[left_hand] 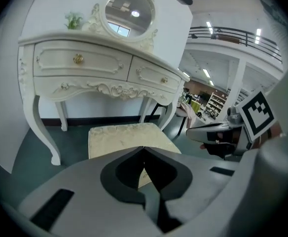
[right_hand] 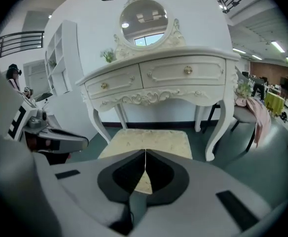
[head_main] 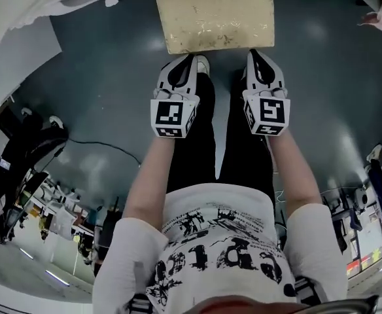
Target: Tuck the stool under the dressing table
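**Q:** Head view: what do you have?

**A:** I see the stool [head_main: 214, 15] standing on the grey floor [head_main: 106, 90] just ahead of my feet, its whole padded seat uncovered. My left claw [head_main: 191, 57] and right claw [head_main: 254, 53] sit side by side at the seat's near edge. I cannot tell from here whether either touches it.

**Q:** Left gripper view?

**A:** The left claw's jaws are together, tips meeting, with nothing between them. Beyond them the stool stands in front of the dressing table [left_hand: 99, 63], lined up with the gap between its front legs and not yet under it.

**Q:** Right gripper view?

**A:** Same reading. The right claw's jaws are closed on nothing and aimed at the seat's near edge. The dressing table's curved legs stand on either side of the stool.

**Q:** What could go wrong?

**A:** I judge that a push comes next.
- Uneven pressure from the two claws would turn the stool, and a corner could catch a front leg.
- Closed tips may slip up over the padded seat.
- Pushing too high could tip the stool rather than slide it.
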A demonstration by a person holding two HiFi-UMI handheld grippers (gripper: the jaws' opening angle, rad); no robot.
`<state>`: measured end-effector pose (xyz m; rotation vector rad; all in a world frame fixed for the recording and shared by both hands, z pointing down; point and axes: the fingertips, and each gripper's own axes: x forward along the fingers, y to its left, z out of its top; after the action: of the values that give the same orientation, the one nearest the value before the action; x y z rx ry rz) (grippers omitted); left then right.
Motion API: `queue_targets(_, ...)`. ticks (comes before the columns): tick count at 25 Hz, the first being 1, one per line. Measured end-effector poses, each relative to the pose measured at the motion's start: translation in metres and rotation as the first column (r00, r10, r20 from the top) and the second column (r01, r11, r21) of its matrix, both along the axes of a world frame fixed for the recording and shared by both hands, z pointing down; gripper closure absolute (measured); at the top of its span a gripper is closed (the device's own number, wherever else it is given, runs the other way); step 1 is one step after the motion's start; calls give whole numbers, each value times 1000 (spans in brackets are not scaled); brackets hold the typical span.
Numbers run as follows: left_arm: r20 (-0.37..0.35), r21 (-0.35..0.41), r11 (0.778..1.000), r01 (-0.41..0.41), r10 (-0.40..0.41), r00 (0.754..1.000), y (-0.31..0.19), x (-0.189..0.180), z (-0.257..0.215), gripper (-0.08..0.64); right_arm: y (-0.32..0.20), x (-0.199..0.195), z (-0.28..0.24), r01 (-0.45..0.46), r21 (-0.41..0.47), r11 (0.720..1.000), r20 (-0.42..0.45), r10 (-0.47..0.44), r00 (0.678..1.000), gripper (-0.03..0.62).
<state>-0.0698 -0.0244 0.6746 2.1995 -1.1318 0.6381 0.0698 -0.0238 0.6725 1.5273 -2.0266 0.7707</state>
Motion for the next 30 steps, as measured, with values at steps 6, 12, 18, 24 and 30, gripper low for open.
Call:
queue_targets(6,66,-54,998,-31,35,997,13,-9,77,540,12,-5,77,11,-56,998,-20,-12,1000,574)
queue_targets(12,133,-130,991,-38,55,990,24,-12,128,540,26,-7,129,50,-142,989,-55,-59,997,574)
queue_targets(18,108,-164,986,41,-24,994,20,-13,137,540,26,-5,146,66,-193,979,-38,-74,997,574)
queue_targets(24,101,-194,980,36,-16,995,14,-15,136,540,18,-7,147,70,-247,967,-33,-81,996,574)
queue_targets(30,107,-186,981,54,-34,994,-8,-20,135,540,-7,-13,148,42,-268,962,-61,-61,996,574)
